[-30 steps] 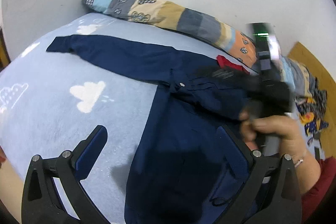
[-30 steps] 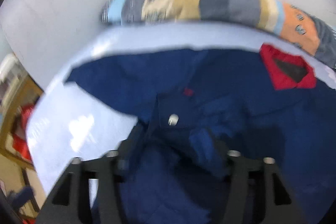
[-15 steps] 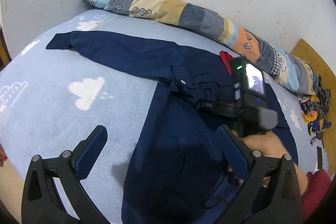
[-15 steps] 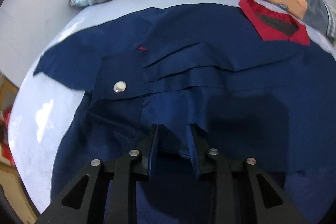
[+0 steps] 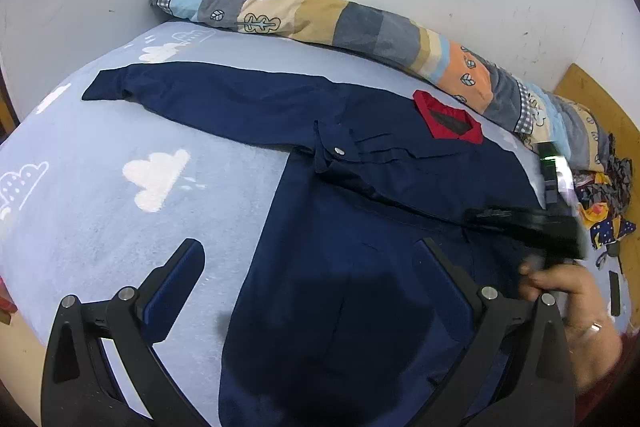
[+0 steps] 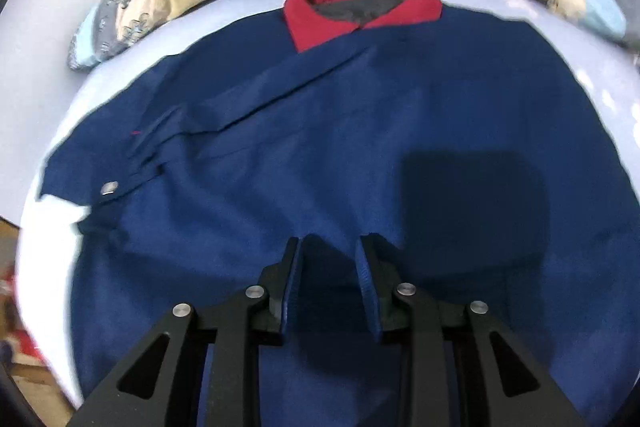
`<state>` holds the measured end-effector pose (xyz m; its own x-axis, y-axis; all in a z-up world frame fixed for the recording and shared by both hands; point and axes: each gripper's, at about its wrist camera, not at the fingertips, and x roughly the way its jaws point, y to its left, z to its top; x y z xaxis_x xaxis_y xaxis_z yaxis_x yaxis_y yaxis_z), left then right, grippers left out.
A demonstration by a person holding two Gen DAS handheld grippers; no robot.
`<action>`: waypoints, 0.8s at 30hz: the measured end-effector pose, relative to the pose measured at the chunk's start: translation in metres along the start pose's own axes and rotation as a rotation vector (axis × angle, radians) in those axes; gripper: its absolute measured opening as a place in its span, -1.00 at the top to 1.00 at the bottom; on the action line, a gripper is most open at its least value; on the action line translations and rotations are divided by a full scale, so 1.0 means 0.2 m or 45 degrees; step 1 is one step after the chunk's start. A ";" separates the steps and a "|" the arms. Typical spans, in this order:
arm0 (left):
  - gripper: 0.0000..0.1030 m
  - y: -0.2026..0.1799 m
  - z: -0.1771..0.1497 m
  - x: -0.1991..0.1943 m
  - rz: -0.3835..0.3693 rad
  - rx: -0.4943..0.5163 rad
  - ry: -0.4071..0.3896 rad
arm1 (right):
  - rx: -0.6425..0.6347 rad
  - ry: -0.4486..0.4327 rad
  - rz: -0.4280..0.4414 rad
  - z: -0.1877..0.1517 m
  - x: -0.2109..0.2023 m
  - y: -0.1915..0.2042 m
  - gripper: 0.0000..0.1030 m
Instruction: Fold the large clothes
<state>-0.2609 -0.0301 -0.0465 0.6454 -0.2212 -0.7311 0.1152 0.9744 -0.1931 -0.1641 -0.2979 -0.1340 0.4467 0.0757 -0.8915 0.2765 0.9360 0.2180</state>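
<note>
Jacket (image 5: pixel 360 227) lay flat mid-bed; my left gripper (image 5: pixel 316 267) hung spread, my right gripper (image 6: pixel 330 259) part-spread, empty (loose sleeve (image 5: pixel 224 99) might slide off the bed's edge).

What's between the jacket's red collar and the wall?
The patchwork bolster lies along the wall, past the collar; a strip of bedsheet separates them. Left wrist view.

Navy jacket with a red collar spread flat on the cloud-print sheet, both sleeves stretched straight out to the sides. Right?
Not quite. In the left wrist view only one sleeve of the navy jacket stretches out; the other sleeve lies folded across the chest. The red collar and cloud-print sheet are as stated.
</note>
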 end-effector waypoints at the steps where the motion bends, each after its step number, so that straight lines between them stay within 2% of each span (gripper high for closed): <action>1: -1.00 0.00 0.00 0.01 0.003 0.003 0.004 | 0.023 -0.012 0.033 -0.02 -0.05 -0.01 0.42; 3: -1.00 -0.02 -0.01 0.02 0.010 0.014 0.011 | 0.040 -0.056 0.090 -0.08 -0.21 -0.05 0.38; 6: -1.00 -0.03 -0.02 0.02 0.021 0.026 0.013 | -0.018 -0.113 0.067 -0.25 -0.43 -0.10 0.31; 8: -1.00 -0.05 -0.03 0.03 0.022 0.040 0.020 | -0.082 -0.173 0.020 -0.34 -0.56 -0.15 0.16; 11: -1.00 -0.11 -0.04 0.04 0.018 0.065 0.028 | -0.144 -0.293 -0.094 -0.55 -0.70 -0.24 0.06; 13: -1.00 -0.17 -0.05 0.05 0.015 0.087 0.025 | -0.142 -0.282 -0.143 -0.63 -0.71 -0.30 0.04; 14: -1.00 -0.20 -0.06 0.06 0.018 0.107 0.026 | -0.112 -0.247 -0.127 -0.65 -0.70 -0.33 0.02; 16: -1.00 -0.27 -0.07 0.07 0.011 0.133 0.034 | -0.064 -0.222 -0.017 -0.65 -0.70 -0.37 0.06; 19: -1.00 -0.36 -0.09 0.06 -0.017 0.183 0.019 | -0.024 -0.226 0.005 -0.63 -0.70 -0.40 0.02; 21: -1.00 -0.39 -0.10 0.05 -0.033 0.214 -0.006 | 0.006 -0.223 0.062 -0.62 -0.71 -0.41 0.02; 23: -1.00 -0.39 -0.09 0.03 -0.036 0.216 -0.034 | 0.017 -0.218 0.105 -0.61 -0.70 -0.41 0.02; 24: -1.00 -0.38 -0.09 0.03 -0.033 0.207 -0.045 | -0.003 -0.230 0.089 -0.59 -0.70 -0.39 0.02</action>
<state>-0.2792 -0.1054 -0.0469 0.6666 -0.2476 -0.7030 0.2508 0.9627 -0.1013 -0.3487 -0.3408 -0.0724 0.6103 0.0775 -0.7884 0.2375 0.9315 0.2754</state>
